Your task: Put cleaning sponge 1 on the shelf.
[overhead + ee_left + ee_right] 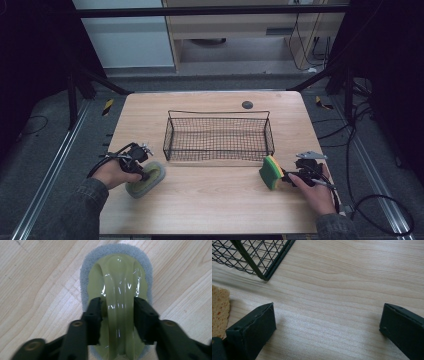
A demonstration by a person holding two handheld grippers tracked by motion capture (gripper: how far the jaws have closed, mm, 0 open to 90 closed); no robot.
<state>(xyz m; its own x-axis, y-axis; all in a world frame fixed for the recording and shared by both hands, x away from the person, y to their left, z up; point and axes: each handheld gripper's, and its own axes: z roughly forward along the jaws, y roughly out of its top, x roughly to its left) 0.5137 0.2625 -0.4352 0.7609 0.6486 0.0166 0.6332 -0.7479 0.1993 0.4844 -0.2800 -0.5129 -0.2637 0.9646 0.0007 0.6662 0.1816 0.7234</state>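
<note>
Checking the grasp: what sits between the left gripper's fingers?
The scrubber's glossy green handle, with both fingers against its sides, in the left gripper view.

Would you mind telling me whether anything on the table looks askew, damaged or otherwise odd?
Nothing looks damaged or spilled. The yellow-and-green sponge stands on edge beside the open right gripper rather than lying flat. The scrubber lies flat, its glossy handle between the left gripper fingers. The wire basket sits upright.

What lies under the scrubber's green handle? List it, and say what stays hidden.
Under the scrubber's green handle sits its grey scouring pad, flat on the wooden table. The left gripper clamps the handle. The pad's underside and the wood beneath are covered.
</note>
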